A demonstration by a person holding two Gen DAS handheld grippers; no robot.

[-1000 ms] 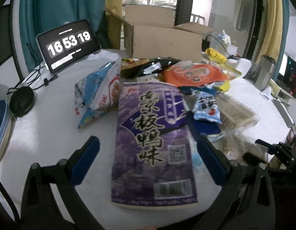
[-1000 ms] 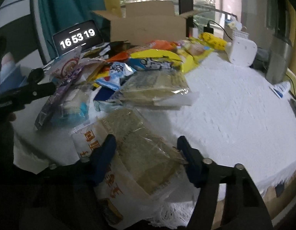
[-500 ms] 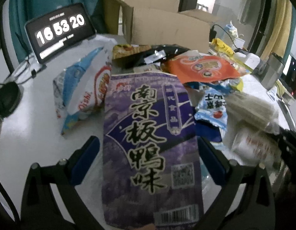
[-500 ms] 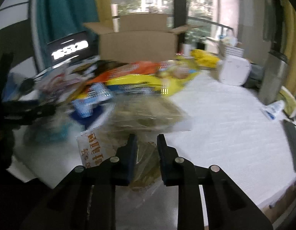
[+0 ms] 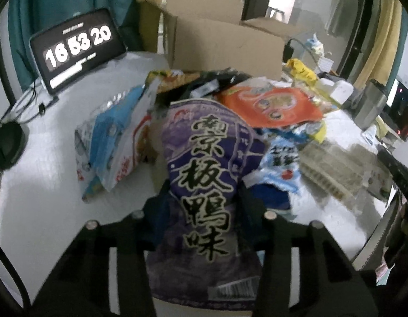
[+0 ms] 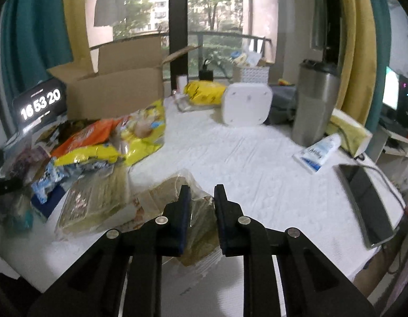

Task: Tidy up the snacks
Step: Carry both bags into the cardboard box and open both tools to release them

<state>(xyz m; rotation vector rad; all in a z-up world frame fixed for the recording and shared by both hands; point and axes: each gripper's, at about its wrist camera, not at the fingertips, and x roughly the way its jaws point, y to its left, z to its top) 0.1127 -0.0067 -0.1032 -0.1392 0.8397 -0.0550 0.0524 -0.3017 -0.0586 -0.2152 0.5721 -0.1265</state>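
My left gripper (image 5: pixel 204 206) is shut on a big purple snack bag (image 5: pixel 206 185) with Chinese lettering and holds its lower half, squeezed between the jaws. My right gripper (image 6: pixel 202 198) is shut on a clear bag of brown crackers (image 6: pixel 177 187) at the table's near edge. An open cardboard box (image 5: pixel 222 39) stands at the back of the table; it also shows in the right wrist view (image 6: pixel 116 89). A pile of snack bags lies in front of it: an orange bag (image 5: pixel 270 105), a blue and white bag (image 5: pixel 111 137) and a yellow bag (image 6: pixel 148 132).
A tablet clock (image 5: pixel 77 47) stands at the back left. A white appliance (image 6: pixel 246 103), a steel tumbler (image 6: pixel 315 103), a white tube (image 6: pixel 320 150) and a dark tablet (image 6: pixel 367 200) sit on the white tablecloth (image 6: pixel 243 158) to the right.
My left gripper closed on the purple bag and bunched it. My right gripper closed on the cracker bag and swung to the right, away from the pile.
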